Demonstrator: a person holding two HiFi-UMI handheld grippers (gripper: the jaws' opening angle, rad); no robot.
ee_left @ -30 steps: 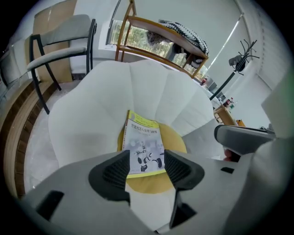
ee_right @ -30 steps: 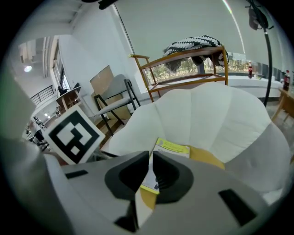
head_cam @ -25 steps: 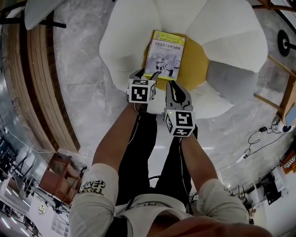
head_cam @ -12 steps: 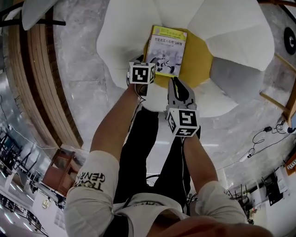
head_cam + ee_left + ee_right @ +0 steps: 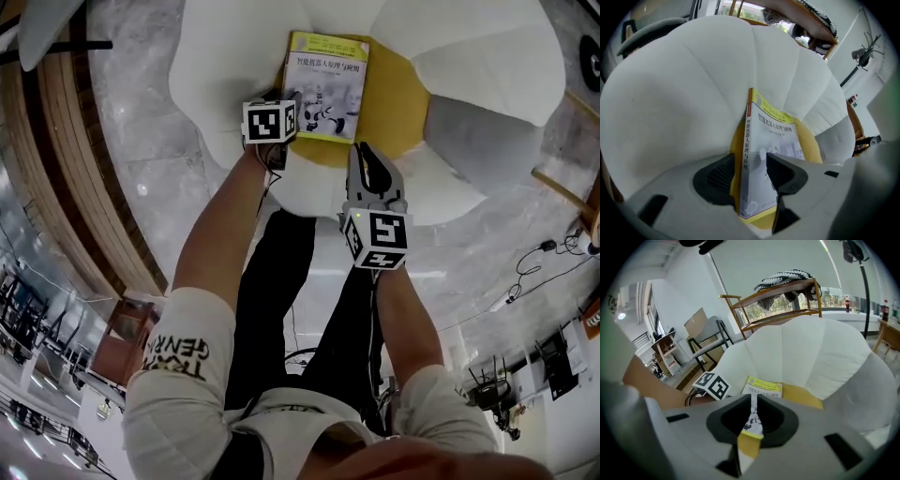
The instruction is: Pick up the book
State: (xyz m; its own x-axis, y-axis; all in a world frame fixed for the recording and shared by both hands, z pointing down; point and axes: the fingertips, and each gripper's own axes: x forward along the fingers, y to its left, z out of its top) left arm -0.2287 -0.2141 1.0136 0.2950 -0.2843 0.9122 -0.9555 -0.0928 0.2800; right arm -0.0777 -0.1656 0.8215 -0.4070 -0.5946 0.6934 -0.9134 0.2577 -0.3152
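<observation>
A yellow-and-white book (image 5: 326, 84) lies on the yellow centre (image 5: 394, 108) of a white petal-shaped cushion seat (image 5: 234, 56). My left gripper (image 5: 292, 103) is down at the book's near left corner. In the left gripper view the book's spine (image 5: 746, 150) stands between the two pads of the left gripper (image 5: 751, 159). Its jaws are closing, and a gap still shows beside the left pad (image 5: 719, 176). My right gripper (image 5: 364, 155) hovers just short of the book's near right corner, shut on nothing. The book (image 5: 761, 387) shows past the right gripper (image 5: 753, 401) in its own view.
Marble floor surrounds the seat. A curved wooden bench (image 5: 56, 159) runs along the left. Cables (image 5: 525, 272) lie on the floor at the right. A wooden shelf (image 5: 787, 296) and a folding chair (image 5: 705, 343) stand behind the seat. The person's legs (image 5: 300, 281) are below the grippers.
My left gripper has sunk onto the book's near left corner, so its spine is now between the jaws. My right gripper has edged forward towards the seat.
</observation>
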